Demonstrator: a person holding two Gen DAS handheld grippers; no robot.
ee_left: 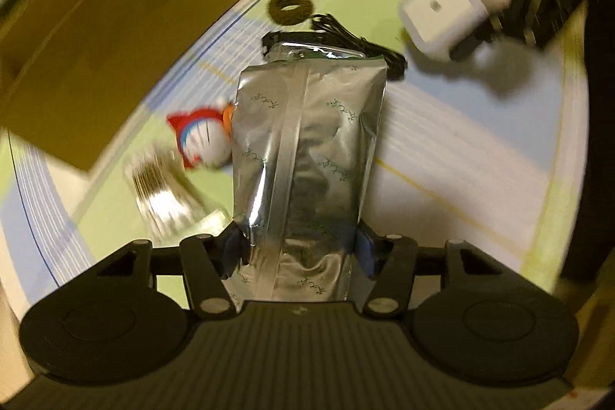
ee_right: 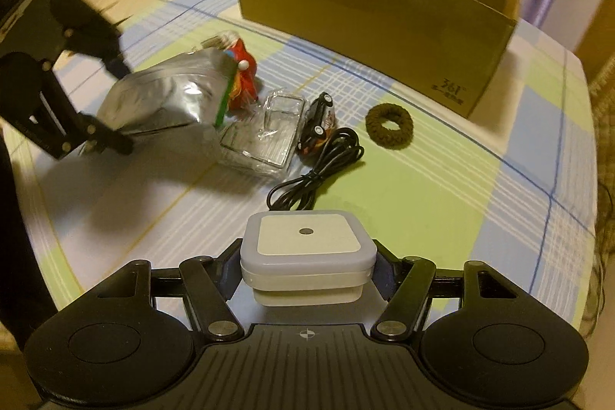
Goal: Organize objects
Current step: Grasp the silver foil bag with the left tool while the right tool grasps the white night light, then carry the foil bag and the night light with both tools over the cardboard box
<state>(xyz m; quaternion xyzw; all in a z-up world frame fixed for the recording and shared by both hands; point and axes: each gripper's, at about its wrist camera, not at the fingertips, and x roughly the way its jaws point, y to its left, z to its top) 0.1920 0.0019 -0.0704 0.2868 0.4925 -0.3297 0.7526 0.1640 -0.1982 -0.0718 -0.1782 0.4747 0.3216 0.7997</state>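
My left gripper (ee_left: pixel 298 248) is shut on a silver foil pouch (ee_left: pixel 307 156) and holds it above the table; the pouch also shows in the right wrist view (ee_right: pixel 161 102), with the left gripper (ee_right: pixel 115 102) at the left. My right gripper (ee_right: pixel 305 266) is shut on a white square night light (ee_right: pixel 307 256), also visible in the left wrist view (ee_left: pixel 442 14). An open cardboard box (ee_right: pixel 376 22) stands at the back of the table; it shows in the left wrist view (ee_left: pixel 127 25) at the upper left.
On the checked tablecloth (ee_right: pixel 442 187) lie a brown hair scrunchie (ee_right: pixel 389 122), a coiled black cable (ee_right: pixel 319 171), a small toy car (ee_right: pixel 319 125), a clear plastic case (ee_right: pixel 265 137) and a red-and-white toy figure (ee_left: pixel 203 141). The table edge runs at the right.
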